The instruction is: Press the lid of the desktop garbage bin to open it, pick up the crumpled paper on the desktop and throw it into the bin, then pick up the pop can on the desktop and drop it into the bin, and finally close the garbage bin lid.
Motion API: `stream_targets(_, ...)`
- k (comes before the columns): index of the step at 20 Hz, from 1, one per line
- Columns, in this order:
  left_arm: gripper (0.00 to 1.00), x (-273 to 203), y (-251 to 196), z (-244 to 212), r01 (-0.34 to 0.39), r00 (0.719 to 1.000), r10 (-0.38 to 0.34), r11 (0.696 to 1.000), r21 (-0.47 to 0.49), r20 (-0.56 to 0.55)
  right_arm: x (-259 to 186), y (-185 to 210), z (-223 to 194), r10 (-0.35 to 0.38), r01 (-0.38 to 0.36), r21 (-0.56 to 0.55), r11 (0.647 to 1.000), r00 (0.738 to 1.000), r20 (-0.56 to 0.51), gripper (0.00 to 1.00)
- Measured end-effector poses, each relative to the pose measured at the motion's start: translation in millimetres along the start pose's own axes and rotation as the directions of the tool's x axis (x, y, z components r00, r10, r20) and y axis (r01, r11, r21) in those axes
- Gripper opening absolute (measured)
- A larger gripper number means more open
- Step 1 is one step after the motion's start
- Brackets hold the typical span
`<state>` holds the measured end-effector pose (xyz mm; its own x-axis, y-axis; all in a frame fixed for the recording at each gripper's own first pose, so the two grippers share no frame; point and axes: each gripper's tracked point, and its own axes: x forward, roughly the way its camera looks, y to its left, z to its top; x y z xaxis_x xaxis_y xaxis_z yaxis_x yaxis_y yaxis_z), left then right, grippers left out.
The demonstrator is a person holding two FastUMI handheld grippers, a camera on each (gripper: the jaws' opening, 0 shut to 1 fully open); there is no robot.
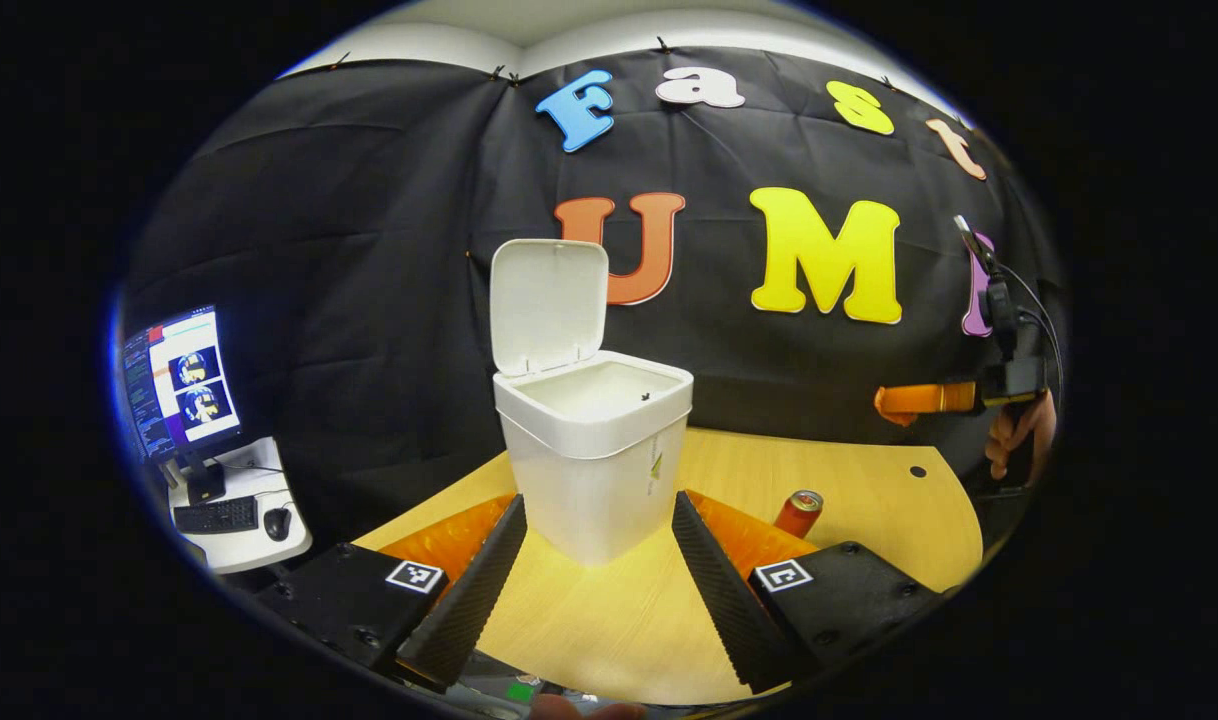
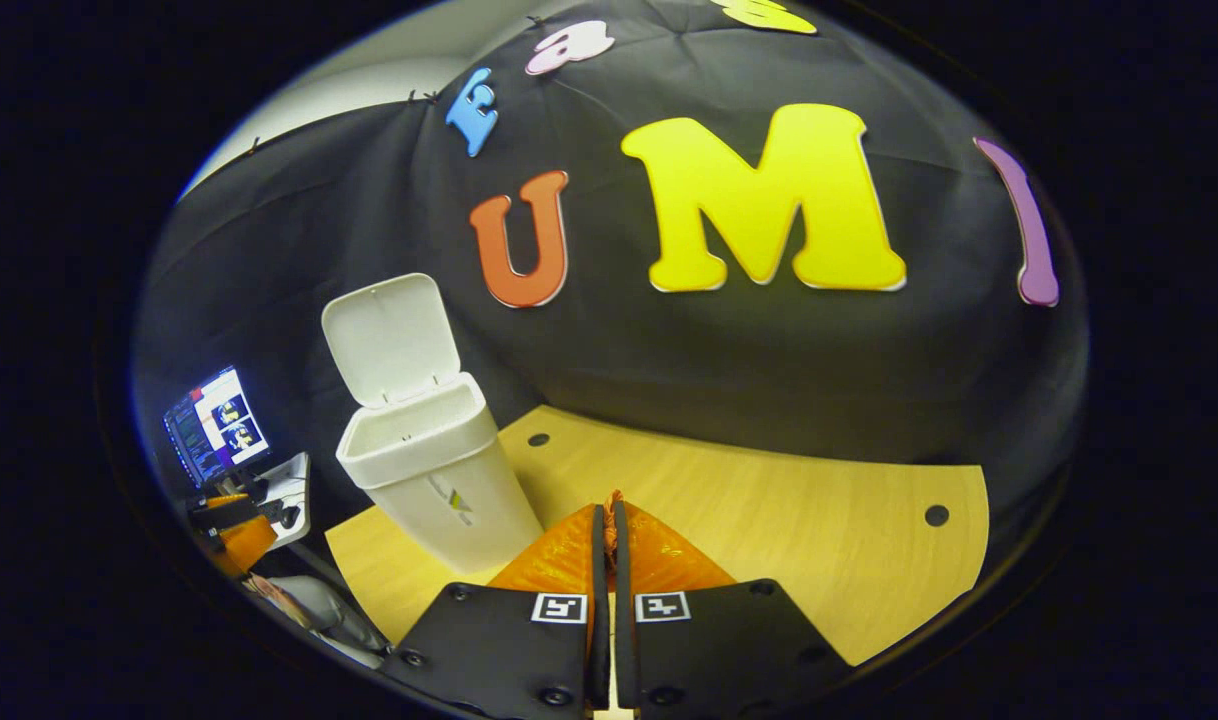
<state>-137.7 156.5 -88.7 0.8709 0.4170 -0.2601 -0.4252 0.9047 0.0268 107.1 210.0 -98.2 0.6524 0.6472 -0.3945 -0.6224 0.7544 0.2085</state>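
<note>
White plastic bin, left gripper view: the white square plastic garbage bin (image 1: 594,455) stands on the pale wooden desk (image 1: 869,500), its flip lid (image 1: 549,305) raised upright, so the opening step looks done.
Left claw: the left claw (image 1: 597,590) is spread wide with nothing between its fingers, and the bin's base sits framed between them, farther off.
Red can: the red metal pop can (image 1: 798,513) is on the desk to the right of the bin, partly hidden behind the claw's right finger; it is not yet binned.
Crumpled paper: I cannot find it on the desk here; the bin's inside is pale and its floor hidden by the rim, so whether the paper is already in is a guess, though likely.
Right claw from afar: the right claw (image 1: 894,400) shows at the right edge, held by a hand (image 1: 1014,435).
White bin, right gripper view: the bin leans at left, lid up, interior out of sight.
Right claw: its fingers are pressed together with nothing visible between them.
Hidden: the can's spot lies outside this stretch of desk.
Left to do: can into the bin, then lid down.
</note>
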Motion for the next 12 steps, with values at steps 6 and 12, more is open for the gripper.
stream_targets(6, 0.97, -20, 45, -4, -0.080, 0.997, 0.080, 0.996, -0.048, 0.001, 51, 94, 43, 0.137, -0.135, -0.042, 0.990, 0.989, 0.052, 0.02)
stream_targets(12, 0.97, -45, 93, -8, -0.197, 0.980, 0.198, 0.978, -0.070, 0.002, 102, 175, 61, 0.238, -0.231, -0.121, 0.965, 0.971, 0.038, 0.02)
